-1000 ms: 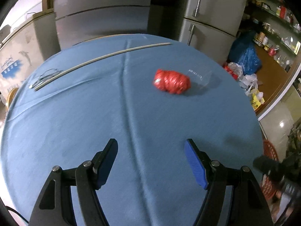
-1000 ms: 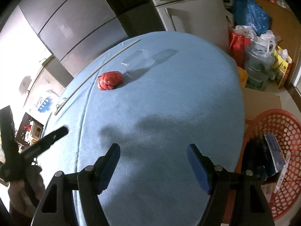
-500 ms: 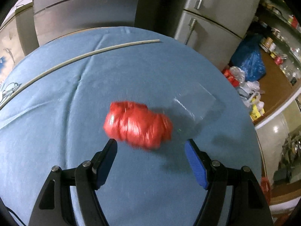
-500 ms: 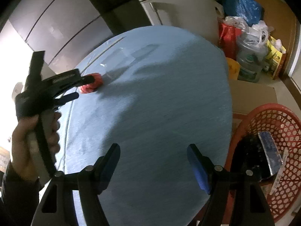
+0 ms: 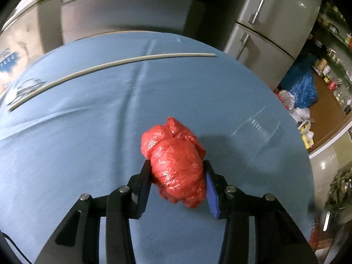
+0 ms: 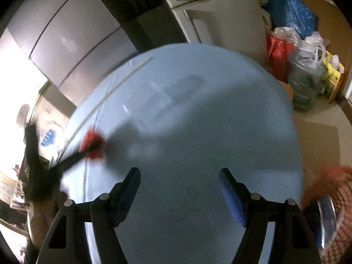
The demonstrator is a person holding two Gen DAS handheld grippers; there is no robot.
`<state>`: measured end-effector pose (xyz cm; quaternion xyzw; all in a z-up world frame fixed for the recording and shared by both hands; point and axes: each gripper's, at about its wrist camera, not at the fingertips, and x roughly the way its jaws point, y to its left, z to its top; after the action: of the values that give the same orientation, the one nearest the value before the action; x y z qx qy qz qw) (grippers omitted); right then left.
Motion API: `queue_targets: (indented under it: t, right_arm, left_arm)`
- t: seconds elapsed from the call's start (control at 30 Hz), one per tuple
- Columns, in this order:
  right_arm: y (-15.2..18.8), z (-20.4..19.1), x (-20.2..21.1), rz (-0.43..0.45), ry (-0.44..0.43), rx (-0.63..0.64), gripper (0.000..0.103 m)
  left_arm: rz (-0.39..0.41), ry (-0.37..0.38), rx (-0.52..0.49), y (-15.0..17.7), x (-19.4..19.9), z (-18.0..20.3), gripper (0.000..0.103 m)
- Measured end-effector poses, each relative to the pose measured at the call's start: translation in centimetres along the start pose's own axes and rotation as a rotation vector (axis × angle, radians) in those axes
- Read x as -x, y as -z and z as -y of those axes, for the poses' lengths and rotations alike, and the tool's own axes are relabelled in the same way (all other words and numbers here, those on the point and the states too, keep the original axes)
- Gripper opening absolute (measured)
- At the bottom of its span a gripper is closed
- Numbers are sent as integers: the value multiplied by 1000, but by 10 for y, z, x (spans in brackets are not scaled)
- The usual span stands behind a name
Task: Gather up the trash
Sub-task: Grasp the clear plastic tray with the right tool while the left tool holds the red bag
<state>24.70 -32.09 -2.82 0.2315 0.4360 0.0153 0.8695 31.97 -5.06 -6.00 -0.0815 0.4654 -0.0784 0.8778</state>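
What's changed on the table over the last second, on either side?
The left gripper has come forward from open tablecloth to the red crumpled plastic bag; its fingers are closing, with the bag now between them and the pads at its sides. The right gripper has swung sideways over the blue tablecloth, open and empty. The white rod and the clear plastic container haven't moved.

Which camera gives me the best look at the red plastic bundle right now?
Left wrist view: the red plastic bundle fills the centre, sharp, between the closing left gripper pads. The right wrist view shows it only as a small, motion-blurred red patch at far left.
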Motion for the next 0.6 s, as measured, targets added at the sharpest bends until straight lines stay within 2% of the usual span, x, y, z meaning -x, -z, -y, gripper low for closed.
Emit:
queue_targets:
  t: [0.07,0.27,0.4,0.5,0.53,0.6]
  right_arm:
    - [-19,-13,-19,17,-2,-33,78]
    - [-52,-54,-63,63,87,-113,82]
    - [-63,-78,-88,67,191,-78,82]
    - [-71,-83,-114,19,243,-35,82]
    - [-72,-83,-124,-15,252,-13,82]
    - [-67,-76,-122,-11,272,20,67]
  left_arm:
    - [4,-21,15,14,15,-17,46]
    - [11,-63,27,44,46,-50,46]
    - [20,-63,26,53,58,-61,46]
    - [21,-64,17,57,61,-63,46]
    - [20,-64,20,54,58,-61,46]
    - [16,-60,28,55,60,-64,46]
